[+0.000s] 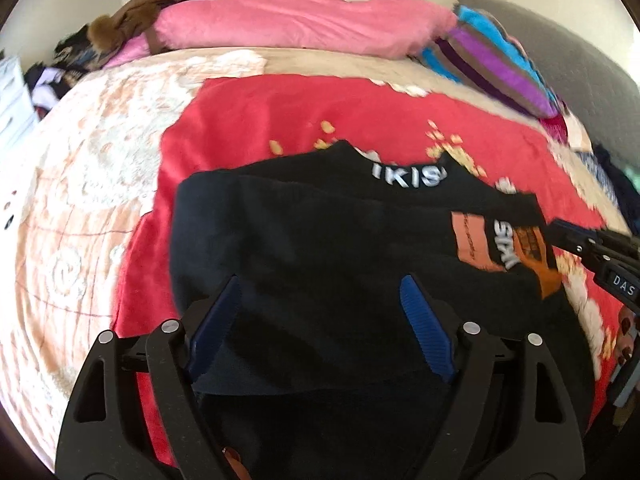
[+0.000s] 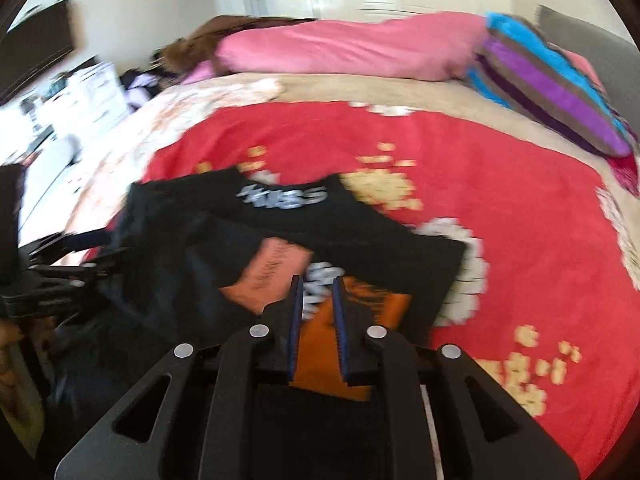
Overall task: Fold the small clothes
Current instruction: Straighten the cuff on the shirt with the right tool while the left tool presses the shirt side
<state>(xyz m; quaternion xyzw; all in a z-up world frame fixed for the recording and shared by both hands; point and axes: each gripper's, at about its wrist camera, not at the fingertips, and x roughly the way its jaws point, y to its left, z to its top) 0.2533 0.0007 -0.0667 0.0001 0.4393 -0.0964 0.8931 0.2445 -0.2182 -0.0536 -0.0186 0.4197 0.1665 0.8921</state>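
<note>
A soft black T-shirt [image 1: 320, 240] with an orange printed panel lies folded on the fluffy red flowered blanket [image 1: 280, 120] covering the bed, the left gripper [image 1: 320, 300] with ribbed blue fingers [image 1: 424, 328] spread released above it, the right gripper [image 2: 316, 292] narrowly parted, gripping nothing.

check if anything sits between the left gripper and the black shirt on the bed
Nothing visible does. The left gripper hangs right over the black shirt with its jaws wide, only dark cloth showing between them. The right gripper works the printed side, clear of that path. The striped pillow lies far back on the red blanket.
</note>
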